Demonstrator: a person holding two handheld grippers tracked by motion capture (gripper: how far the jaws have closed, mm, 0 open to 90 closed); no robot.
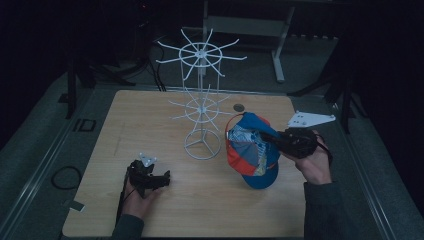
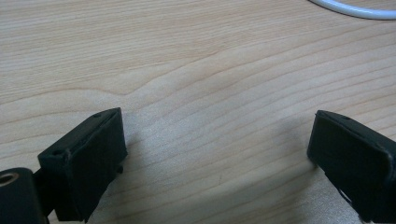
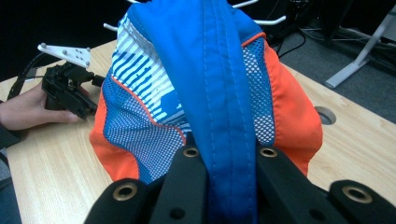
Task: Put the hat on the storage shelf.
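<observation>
My right gripper (image 3: 229,186) has its jaws clamped tight on a blue fabric band of the cap (image 3: 210,93), which hangs off the tabletop just right of the white wire rack (image 1: 201,95). My left gripper (image 2: 215,154) sits low on the wooden table (image 1: 165,210), jaws wide apart with nothing between them, well apart from the cap.

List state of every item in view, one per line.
Blue, orange and white mesh cap: lifted, clamped in right gripper.
White two-tier wire hook stand: upright on the wooden table, hooks empty.
Left gripper: open, empty, low over table.
Right gripper: shut on cap.
</observation>
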